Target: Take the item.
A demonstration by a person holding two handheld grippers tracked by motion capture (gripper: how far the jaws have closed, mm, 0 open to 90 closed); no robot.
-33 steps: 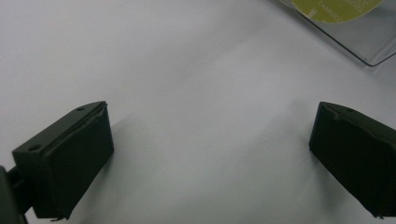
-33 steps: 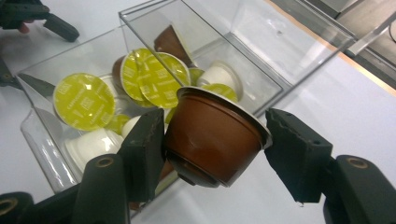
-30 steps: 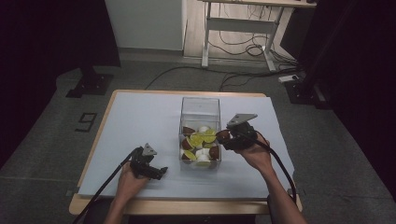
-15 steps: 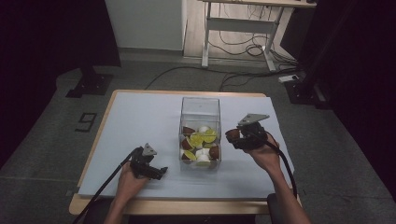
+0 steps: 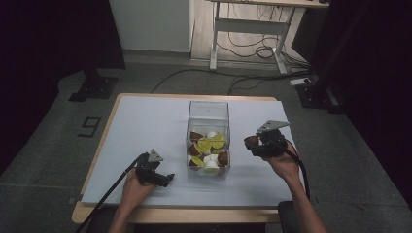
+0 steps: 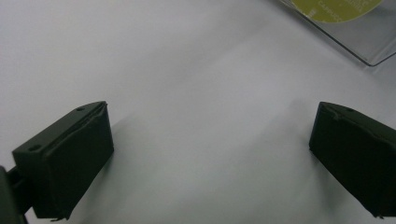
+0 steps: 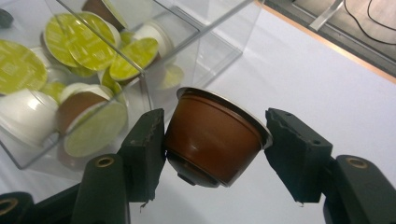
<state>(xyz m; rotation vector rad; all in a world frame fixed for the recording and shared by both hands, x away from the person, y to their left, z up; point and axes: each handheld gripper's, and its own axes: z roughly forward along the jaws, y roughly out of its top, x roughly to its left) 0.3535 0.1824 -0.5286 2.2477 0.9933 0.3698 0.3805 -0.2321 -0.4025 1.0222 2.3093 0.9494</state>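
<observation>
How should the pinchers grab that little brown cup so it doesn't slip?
Probably by the tapered side wall just under the wide rim, one jaw on each side, as the right gripper holds the brown capsule now. The flared rim can catch on the jaws if it slides.

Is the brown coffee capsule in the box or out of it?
Out: the right claw holds the brown capsule beside the clear box.

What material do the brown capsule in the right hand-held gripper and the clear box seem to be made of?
Brown capsule: probably glossy plastic or coated aluminium, smooth with soft highlights and a thin bright rim.
Clear box: likely acrylic or similar rigid transparent plastic, with see-through walls and sharp straight edges.
</observation>
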